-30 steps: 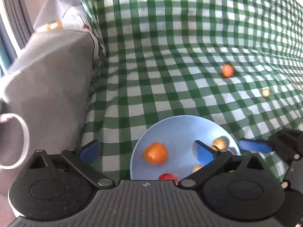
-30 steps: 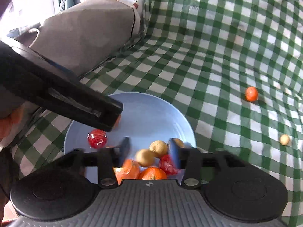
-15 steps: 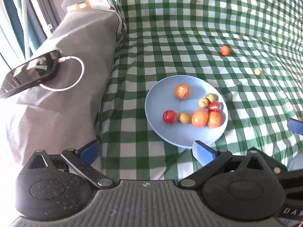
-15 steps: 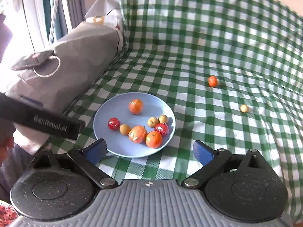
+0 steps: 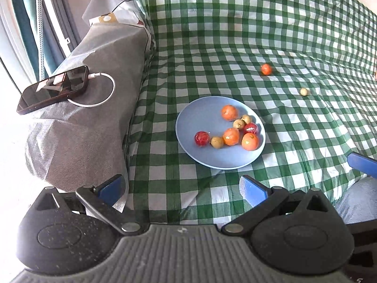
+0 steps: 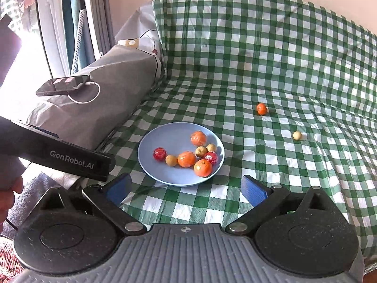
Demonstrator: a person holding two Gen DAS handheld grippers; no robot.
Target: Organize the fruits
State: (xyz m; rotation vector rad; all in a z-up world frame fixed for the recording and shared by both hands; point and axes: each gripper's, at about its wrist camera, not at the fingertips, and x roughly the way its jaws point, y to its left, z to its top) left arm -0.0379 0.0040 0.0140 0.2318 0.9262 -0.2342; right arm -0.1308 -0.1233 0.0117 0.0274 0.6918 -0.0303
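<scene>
Through the left wrist camera we see our left tool [image 5: 181, 189] hanging above the near edge of a sofa draped in a green checked cloth [image 5: 212, 35], its blue pads spread wide with nothing between them. Ahead sits a blue plate [image 5: 188, 120] holding eight fruits: three orange ones, two red ones and three small tan ones, most bunched toward the plate's right side, which we judge is simply where each was let go. Two fruits lie loose on the cloth beyond the plate, well apart from it: a small orange fruit [image 5: 266, 69] and, further right, a pale round fruit [image 5: 304, 91]. A phone [image 5: 54, 88] on its white cable rests on the grey-covered armrest [image 5: 82, 136] at left (no part of our job, and best left alone). From the right wrist camera, our right tool [image 6: 186, 188] has just been opening and now stands at full spread, empty, aimed over the same plate [image 6: 160, 139]; nothing lies between its pads. The body of the left tool crosses the left of this view, with part of a hand at the edge. The orange fruit [image 6: 261, 108] and the pale fruit [image 6: 297, 135] sit up and to the right. We judge both tools are held high and back to survey what is left, and the two strays look like the remaining work.
</scene>
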